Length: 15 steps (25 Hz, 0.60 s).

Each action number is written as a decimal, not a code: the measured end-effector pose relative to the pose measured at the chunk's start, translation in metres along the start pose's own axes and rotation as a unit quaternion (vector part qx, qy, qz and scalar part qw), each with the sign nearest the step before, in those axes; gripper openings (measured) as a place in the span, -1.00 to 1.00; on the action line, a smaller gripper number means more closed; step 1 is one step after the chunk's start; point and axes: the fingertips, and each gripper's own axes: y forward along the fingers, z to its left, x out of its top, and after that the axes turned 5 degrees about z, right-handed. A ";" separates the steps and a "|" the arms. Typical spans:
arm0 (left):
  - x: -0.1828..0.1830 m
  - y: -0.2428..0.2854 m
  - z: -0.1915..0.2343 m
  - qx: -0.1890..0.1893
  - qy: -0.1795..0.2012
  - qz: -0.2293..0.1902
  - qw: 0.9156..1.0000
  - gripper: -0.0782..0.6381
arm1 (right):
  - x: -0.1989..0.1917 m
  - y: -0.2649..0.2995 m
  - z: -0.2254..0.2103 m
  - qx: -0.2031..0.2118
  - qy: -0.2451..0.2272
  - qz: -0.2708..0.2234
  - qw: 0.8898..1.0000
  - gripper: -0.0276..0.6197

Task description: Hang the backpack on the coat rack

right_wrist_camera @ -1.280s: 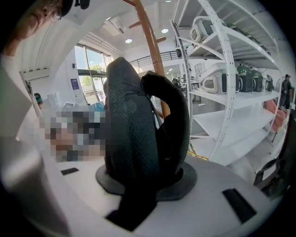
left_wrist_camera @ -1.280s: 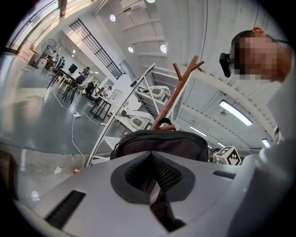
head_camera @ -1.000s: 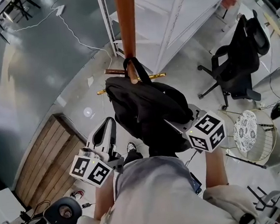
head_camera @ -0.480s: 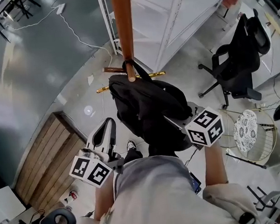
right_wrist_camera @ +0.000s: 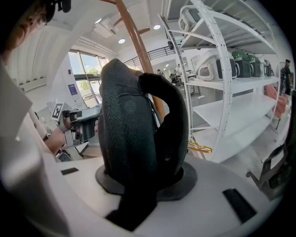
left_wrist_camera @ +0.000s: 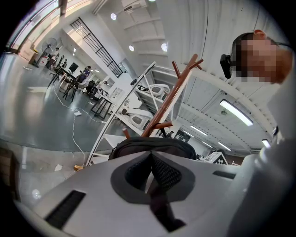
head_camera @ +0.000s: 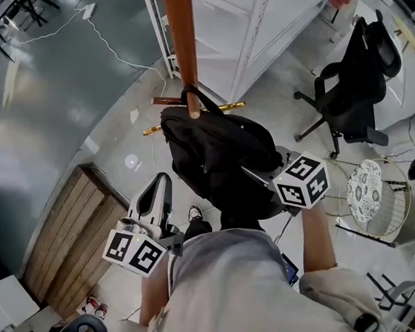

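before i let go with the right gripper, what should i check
1. Is the carry loop over the peg: ok, it circles the peg.
2. Does the carry loop sit well back from the peg's tip: cannot tell.
3. Does the right gripper hold the backpack: ok, jaws clamped on black fabric.
4. Is the left gripper clear: ok, jaws together, empty, apart from the backpack.
5. Is the coat rack steady: cannot tell.

The coat rack (head_camera: 182, 40) runs off the head view's top edge; the backpack (head_camera: 221, 156) hides most of its foot. The tips of the right claw (head_camera: 258, 181) are buried in the bag's fabric there.
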 end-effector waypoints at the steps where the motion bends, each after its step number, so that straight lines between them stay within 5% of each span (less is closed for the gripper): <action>1: 0.000 0.000 0.000 0.000 0.000 0.000 1.000 -0.76 | -0.001 0.002 0.000 0.003 -0.001 0.001 1.000 -0.52; 15: -0.005 0.001 -0.002 -0.013 -0.023 0.006 1.000 -0.76 | -0.001 0.023 -0.009 0.037 -0.006 -0.001 0.999 -0.50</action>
